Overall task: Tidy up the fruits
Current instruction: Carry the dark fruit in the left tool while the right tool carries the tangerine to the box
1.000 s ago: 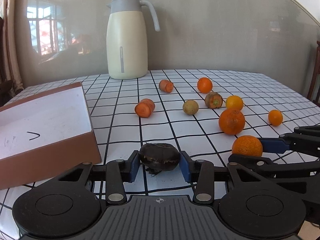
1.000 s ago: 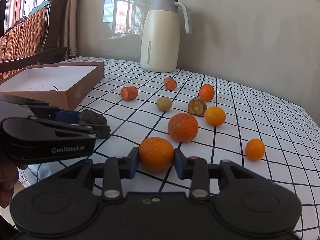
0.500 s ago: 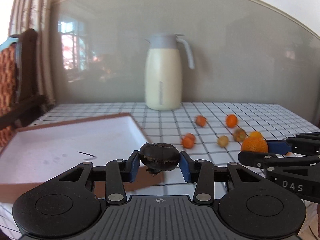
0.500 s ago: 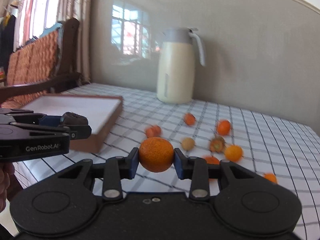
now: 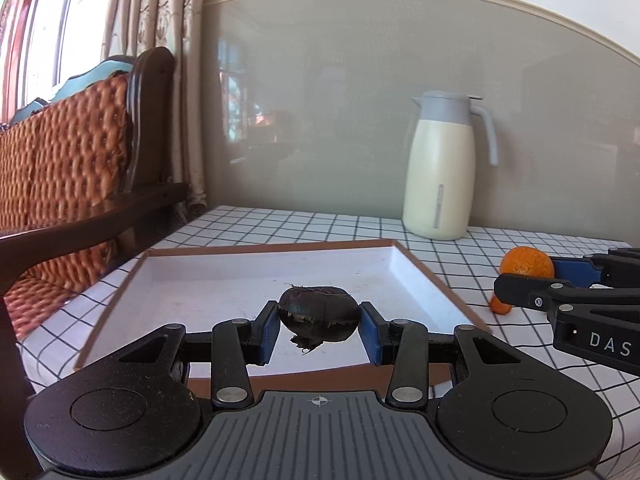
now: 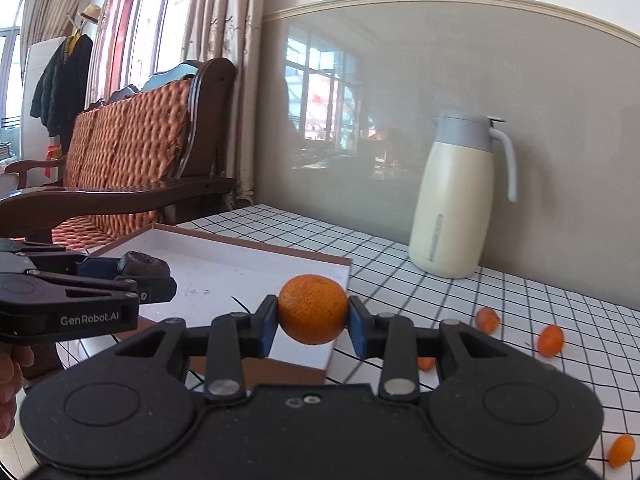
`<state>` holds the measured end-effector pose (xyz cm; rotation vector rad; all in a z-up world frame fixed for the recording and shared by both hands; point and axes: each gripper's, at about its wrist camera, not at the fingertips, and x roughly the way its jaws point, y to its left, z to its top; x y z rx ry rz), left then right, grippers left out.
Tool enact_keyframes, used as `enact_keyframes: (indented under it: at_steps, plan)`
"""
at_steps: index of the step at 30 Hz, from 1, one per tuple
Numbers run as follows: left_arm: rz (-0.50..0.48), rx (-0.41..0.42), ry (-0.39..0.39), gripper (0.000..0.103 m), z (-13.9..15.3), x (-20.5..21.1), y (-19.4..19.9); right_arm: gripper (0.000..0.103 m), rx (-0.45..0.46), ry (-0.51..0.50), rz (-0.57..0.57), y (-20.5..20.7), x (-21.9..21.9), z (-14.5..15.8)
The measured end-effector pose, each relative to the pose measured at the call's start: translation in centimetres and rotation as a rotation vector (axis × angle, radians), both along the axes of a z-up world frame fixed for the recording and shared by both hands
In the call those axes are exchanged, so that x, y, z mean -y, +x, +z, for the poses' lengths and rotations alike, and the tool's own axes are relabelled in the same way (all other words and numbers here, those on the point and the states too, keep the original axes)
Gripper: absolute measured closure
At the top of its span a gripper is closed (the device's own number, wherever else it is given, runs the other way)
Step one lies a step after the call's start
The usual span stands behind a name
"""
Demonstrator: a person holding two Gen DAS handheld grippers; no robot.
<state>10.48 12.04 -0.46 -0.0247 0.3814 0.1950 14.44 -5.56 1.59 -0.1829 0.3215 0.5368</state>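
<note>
Above the white-lined box on the checked surface, the left hand-held gripper clamps a dark shrivelled fruit, while just to its right the right hand-held gripper grips an orange near the box's edge.

"GenRobot.AI" in white letters on the black side of the left gripper, at the left edge of the right wrist view. "DAS" in white capitals on the black body of the right gripper, at the right edge of the left wrist view, cut off by the frame. Faint pen marks on the white floor of the box, not readable.
</note>
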Motion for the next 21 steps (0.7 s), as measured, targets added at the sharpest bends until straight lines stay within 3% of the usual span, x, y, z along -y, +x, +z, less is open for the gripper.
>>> enact_keyframes:
  at_steps: [14, 21]
  plan:
    - [0.123, -0.014, -0.025, 0.060, -0.7, -5.8, 0.8, 0.075, -0.008, -0.001, 0.045, 2.5, -4.1, -0.5]
    - [0.197, -0.013, -0.065, 0.060, -1.0, -8.8, 1.1, 0.075, -0.028, 0.002, 0.015, 4.9, -5.3, -0.5]
